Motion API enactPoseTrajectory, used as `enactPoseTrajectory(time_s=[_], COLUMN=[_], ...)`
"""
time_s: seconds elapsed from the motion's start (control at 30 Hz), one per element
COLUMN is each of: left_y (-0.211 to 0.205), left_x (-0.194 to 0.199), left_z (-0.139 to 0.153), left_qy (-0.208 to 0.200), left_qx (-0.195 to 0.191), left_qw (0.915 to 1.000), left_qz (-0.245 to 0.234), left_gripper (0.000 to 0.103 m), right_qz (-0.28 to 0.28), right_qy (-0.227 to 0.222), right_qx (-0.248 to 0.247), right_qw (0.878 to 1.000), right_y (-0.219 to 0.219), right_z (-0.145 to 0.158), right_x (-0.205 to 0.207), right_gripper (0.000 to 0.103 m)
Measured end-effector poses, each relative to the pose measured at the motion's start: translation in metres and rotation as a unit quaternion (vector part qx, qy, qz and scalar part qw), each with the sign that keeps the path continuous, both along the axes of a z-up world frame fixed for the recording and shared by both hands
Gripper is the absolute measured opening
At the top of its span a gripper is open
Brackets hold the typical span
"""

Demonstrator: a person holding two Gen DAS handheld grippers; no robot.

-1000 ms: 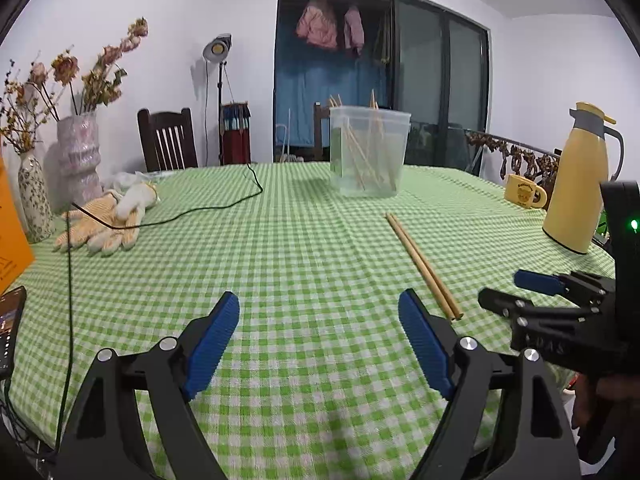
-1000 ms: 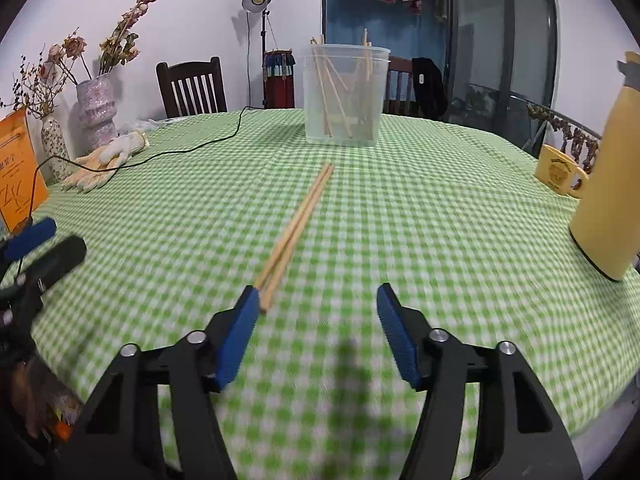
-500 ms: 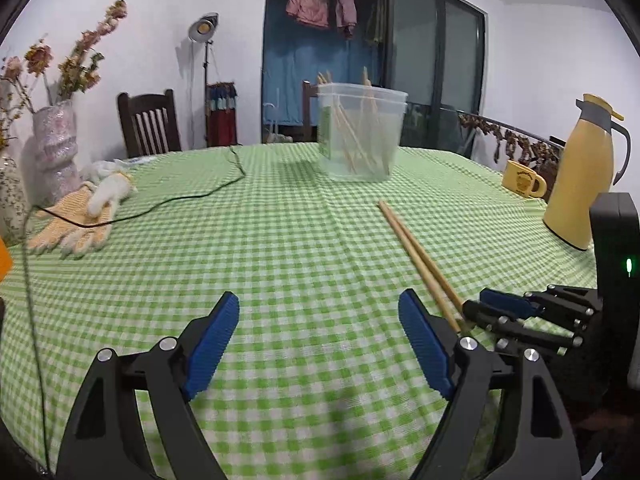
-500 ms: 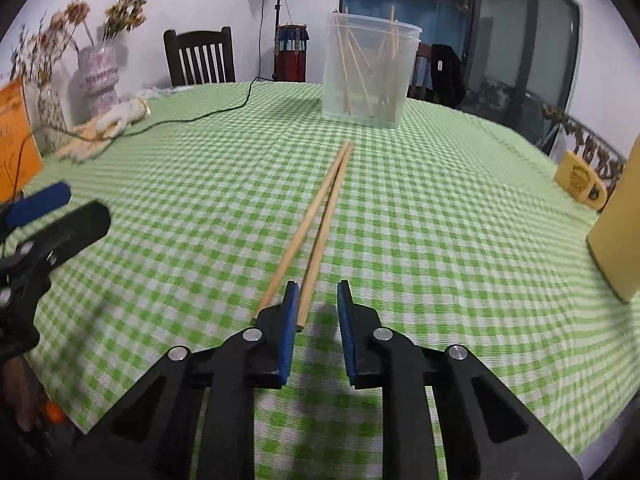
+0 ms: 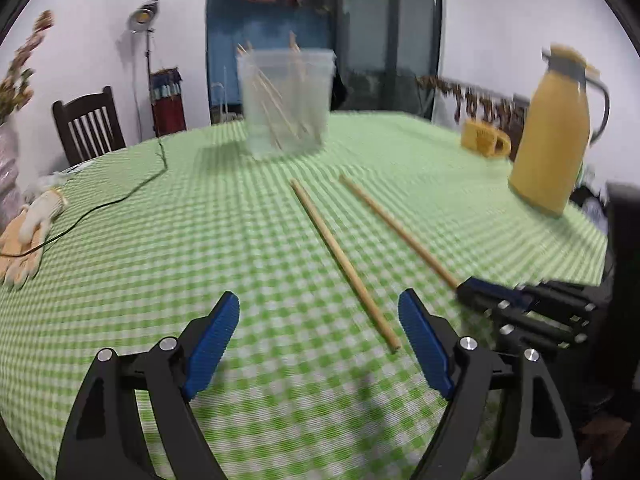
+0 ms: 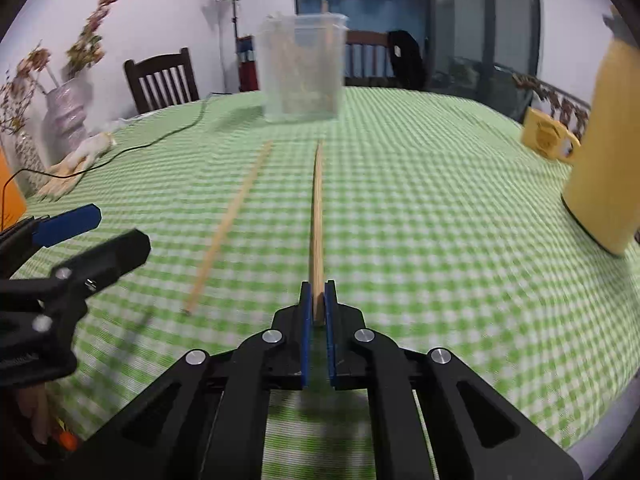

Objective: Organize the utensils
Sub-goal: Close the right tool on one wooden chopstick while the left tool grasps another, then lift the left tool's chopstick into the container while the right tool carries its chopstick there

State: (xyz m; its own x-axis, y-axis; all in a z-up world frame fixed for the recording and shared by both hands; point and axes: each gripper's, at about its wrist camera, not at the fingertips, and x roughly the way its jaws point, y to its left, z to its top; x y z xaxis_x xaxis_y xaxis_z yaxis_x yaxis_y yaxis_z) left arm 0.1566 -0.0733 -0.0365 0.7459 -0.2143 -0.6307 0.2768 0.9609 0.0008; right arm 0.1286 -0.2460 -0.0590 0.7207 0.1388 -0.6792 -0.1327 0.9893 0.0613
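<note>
**Right Hand-Held Gripper Clamped on One Chopstick, Left Stood Open**

The right hand-held gripper (image 6: 317,304) had just been closing, and its blue pads pressed on the near end of one chopstick (image 6: 317,216), which ran straight ahead toward the clear plastic container (image 6: 301,68) at the far side of the tabletop (image 6: 420,208). The second chopstick (image 5: 344,264) lay flat on the green checked cloth, just beside the held one and apart from it, its near end pointing toward the left hand-held gripper (image 5: 320,344). That gripper's jaws stood wide apart with nothing between them, hovering over the cloth close to the loose chopstick's near end.

More chopsticks leaned inside the container. A yellow jug (image 5: 554,132) and a yellow mug (image 5: 484,138) stood to the right. To the left lay a pair of work gloves (image 5: 28,236) with a black cable (image 5: 120,200) trailing past them.
</note>
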Motion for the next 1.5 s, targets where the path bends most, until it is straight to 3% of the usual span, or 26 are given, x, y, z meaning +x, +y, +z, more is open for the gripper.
enactPoseTrajectory(time_s=[0.2, 0.3, 0.37, 0.43, 0.5, 0.87, 1.33, 1.5], left_y=[-0.029, -0.037, -0.033, -0.027, -0.018, 0.010, 0.037, 0.054], left_x=[0.008, 0.008, 0.004, 0.001, -0.001, -0.005, -0.020, -0.022], left_z=[-0.013, -0.021, -0.021, -0.021, -0.021, -0.017, 0.054, 0.081], left_qy=[0.034, 0.050, 0.057, 0.067, 0.075, 0.072, -0.011, -0.031], left_qx=[0.057, 0.083, 0.072, 0.066, 0.058, 0.025, -0.011, -0.023], left_qw=[0.9977, 0.9951, 0.9956, 0.9955, 0.9955, 0.9968, 0.9993, 0.9986], left_qz=[-0.016, -0.017, -0.017, -0.013, -0.005, 0.024, 0.034, 0.036], left_gripper=[0.077, 0.054, 0.039, 0.014, 0.003, 0.001, 0.001, 0.000], right_qz=[0.027, 0.033, 0.038, 0.040, 0.043, 0.043, 0.046, 0.047], right_qy=[-0.017, -0.016, -0.018, -0.021, -0.024, -0.024, -0.073, -0.100], right_qx=[-0.007, 0.001, 0.001, 0.001, -0.004, -0.009, -0.018, -0.018], right_qw=[0.999, 0.999, 0.999, 0.999, 0.999, 0.999, 0.996, 0.994], right_y=[-0.004, -0.004, -0.004, -0.005, -0.003, -0.001, 0.001, -0.003], right_z=[-0.001, -0.002, -0.002, -0.002, -0.002, 0.000, 0.040, 0.070], right_x=[-0.004, 0.001, 0.001, 0.001, 0.000, -0.006, -0.015, -0.014], right_gripper=[0.006, 0.006, 0.007, 0.007, 0.007, 0.007, 0.006, 0.006])
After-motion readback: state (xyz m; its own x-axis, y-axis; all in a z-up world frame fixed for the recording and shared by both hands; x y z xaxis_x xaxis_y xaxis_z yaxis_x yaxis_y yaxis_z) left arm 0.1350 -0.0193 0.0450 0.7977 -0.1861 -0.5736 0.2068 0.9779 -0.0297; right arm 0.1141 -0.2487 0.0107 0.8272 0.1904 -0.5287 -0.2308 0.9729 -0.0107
